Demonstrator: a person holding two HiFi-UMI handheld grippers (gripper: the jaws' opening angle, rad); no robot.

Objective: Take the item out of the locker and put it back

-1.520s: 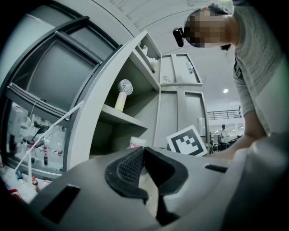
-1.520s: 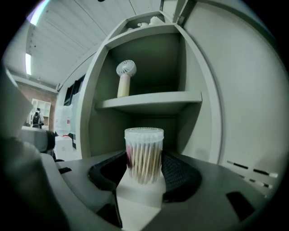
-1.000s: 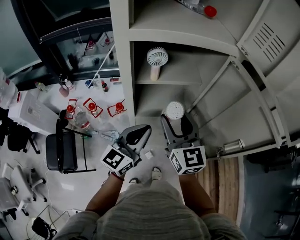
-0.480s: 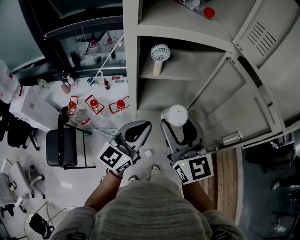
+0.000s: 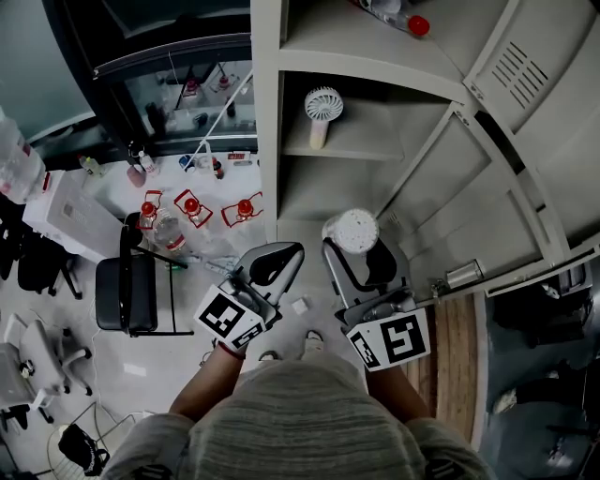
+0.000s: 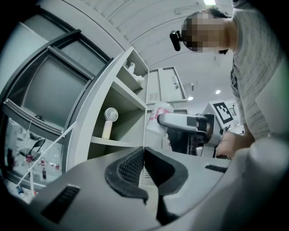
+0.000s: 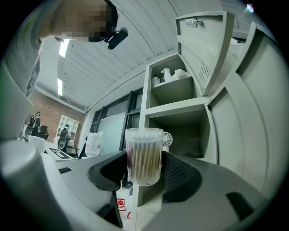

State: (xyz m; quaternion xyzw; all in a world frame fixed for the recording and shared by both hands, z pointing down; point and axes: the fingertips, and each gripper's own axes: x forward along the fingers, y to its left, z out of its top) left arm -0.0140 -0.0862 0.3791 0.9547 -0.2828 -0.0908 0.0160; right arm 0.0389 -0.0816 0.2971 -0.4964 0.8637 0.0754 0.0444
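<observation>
1. Nearest, clenched on nothing and parked to one side, probably to stay clear: left gripper [image 6: 143,169], jaws pressed together.
2. Just beside it, clamped upright by its sides in the right gripper [image 7: 145,170]: one clear tub of cotton swabs [image 7: 144,153], outside the locker [image 5: 319,192], facing the open compartment, likely lined up for sliding back in.
3. Farther in, one handheld fan [image 5: 323,105] standing on the middle shelf.
4. Farthest, one red-capped bottle [image 5: 419,24] lying on the top shelf.

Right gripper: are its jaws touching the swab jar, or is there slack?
Touching. The right gripper view shows the right gripper with its jaws pressed against opposite sides of the clear swab jar, and no gap on either side.
</observation>
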